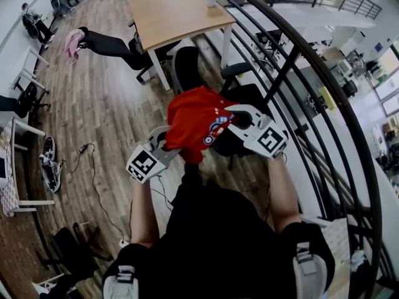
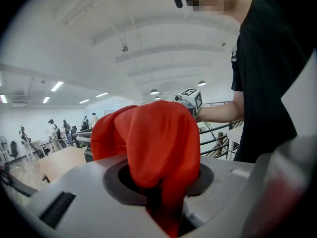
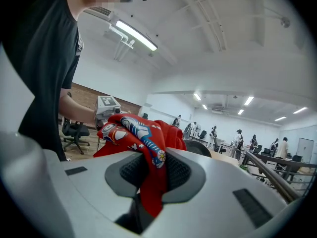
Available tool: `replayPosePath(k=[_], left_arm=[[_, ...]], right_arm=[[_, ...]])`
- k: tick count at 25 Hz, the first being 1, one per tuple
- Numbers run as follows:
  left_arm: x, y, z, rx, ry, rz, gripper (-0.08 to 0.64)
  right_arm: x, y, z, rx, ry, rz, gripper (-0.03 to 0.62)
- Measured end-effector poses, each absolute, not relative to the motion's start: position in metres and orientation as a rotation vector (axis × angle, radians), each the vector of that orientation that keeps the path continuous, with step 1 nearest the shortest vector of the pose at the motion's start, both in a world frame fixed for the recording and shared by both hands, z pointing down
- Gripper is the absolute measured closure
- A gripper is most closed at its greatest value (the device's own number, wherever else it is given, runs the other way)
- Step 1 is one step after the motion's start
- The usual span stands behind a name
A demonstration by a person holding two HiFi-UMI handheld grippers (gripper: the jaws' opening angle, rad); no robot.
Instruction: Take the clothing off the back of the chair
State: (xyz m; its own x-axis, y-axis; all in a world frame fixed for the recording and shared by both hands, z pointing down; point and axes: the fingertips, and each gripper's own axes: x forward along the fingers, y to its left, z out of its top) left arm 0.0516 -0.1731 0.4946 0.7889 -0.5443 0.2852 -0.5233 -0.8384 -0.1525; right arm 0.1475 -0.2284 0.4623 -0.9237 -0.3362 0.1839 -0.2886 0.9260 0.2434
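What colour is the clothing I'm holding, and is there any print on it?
The clothing is red with a blue-and-white print, clearest in the right gripper view.

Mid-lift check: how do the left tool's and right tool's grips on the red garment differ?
The left tool pinches a plain red fold of the red garment; the right tool pinches a part with the blue and white print. In the head view the left tool sits lower, at the garment's bottom left, and the right tool higher, on its right edge. Both are shut on the fabric, holding it between them.
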Motion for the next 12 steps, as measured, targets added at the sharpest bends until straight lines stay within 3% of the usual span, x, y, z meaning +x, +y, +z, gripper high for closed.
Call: replayPosePath(k=[12], left_arm=[[0.026, -0.142, 0.5, -2.917, 0.95, -0.488, 0.43]], right_arm=[[0.12, -0.193, 0.469, 0.382, -2.889, -0.268, 0.523]])
